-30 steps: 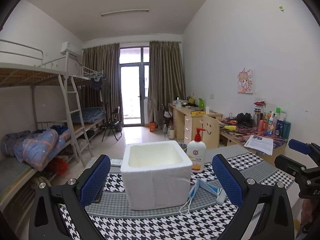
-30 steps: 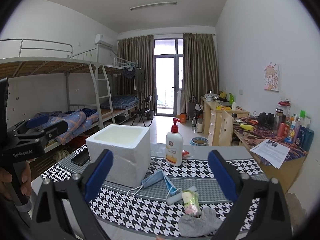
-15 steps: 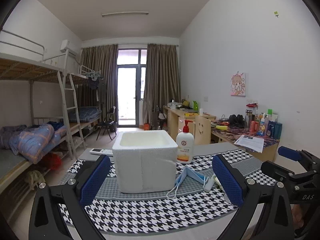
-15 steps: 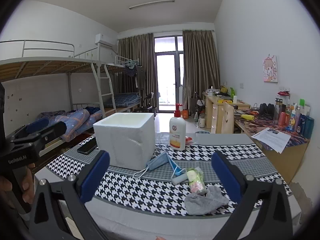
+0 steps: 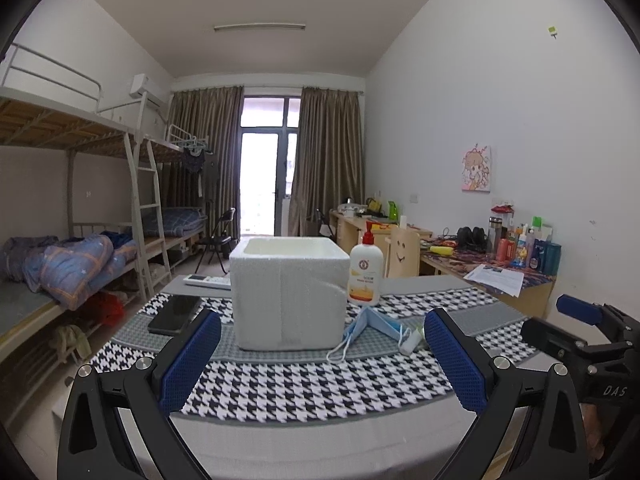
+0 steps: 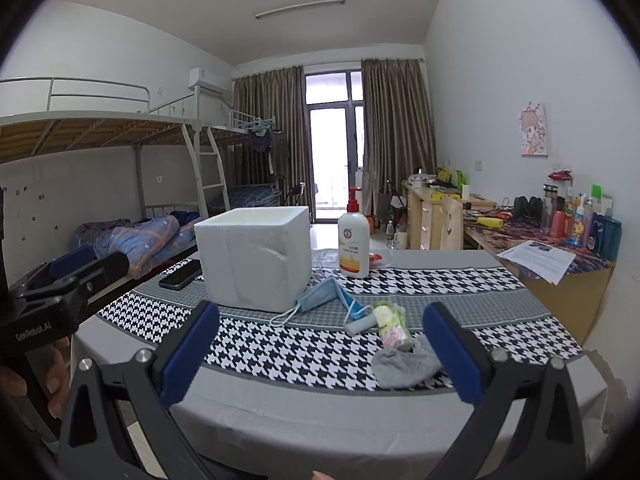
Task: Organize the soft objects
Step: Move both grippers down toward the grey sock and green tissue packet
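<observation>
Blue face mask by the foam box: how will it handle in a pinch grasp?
The face mask is likely floppy: it lies creased and tented. Probably very light. Its ear loop trails loose toward the foam box, so it may snag or drag.

Your two views are evenly lit by soft daylight from the balcony door (image 5: 270,164) at frame centre, which blows out to white. The ceiling lamp (image 5: 259,27) looks unlit. Shadows on the surface (image 6: 400,292) are faint. Fisheye bends the walls and bunk bed (image 6: 100,128) rails toward the edges, with black vignette in the corners. Focus is fair; the near fingers (image 5: 456,364) look slightly soft.
</observation>
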The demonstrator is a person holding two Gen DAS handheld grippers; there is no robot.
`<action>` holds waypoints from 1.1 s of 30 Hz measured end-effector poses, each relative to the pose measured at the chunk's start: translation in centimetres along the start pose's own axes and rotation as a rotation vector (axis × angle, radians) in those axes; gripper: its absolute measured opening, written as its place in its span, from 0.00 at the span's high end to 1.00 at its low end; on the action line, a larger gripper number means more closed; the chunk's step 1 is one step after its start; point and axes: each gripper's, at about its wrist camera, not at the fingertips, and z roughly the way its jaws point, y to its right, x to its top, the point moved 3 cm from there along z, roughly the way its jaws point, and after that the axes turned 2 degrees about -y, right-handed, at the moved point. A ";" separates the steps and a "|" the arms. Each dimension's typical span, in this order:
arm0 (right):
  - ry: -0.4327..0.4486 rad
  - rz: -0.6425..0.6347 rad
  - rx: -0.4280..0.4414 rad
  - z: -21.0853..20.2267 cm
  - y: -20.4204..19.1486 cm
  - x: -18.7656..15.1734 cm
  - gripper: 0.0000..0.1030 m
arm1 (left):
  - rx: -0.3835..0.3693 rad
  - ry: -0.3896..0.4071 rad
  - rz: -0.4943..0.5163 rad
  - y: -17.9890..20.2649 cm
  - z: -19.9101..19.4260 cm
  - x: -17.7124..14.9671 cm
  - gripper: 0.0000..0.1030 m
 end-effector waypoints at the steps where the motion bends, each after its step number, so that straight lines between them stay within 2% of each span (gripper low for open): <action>1: 0.004 0.000 -0.004 -0.4 0.0 -0.2 0.00 | 0.001 0.001 -0.002 0.0 -0.3 -0.2 0.01; 6: 0.013 0.005 -0.027 -1.5 0.2 -1.1 0.00 | -0.030 -0.014 -0.011 0.8 -0.6 -1.4 0.01; 12: 0.028 0.008 -0.066 -1.1 1.0 -2.0 0.00 | -0.067 -0.019 -0.007 2.3 0.5 -2.9 0.01; 19: 0.030 0.015 -0.089 0.0 1.8 -3.4 0.00 | -0.055 -0.010 0.000 2.7 1.7 -4.4 0.01; 33: -0.019 0.051 -0.145 3.7 5.3 -5.2 0.00 | -0.089 -0.097 0.016 3.6 7.1 -6.1 0.01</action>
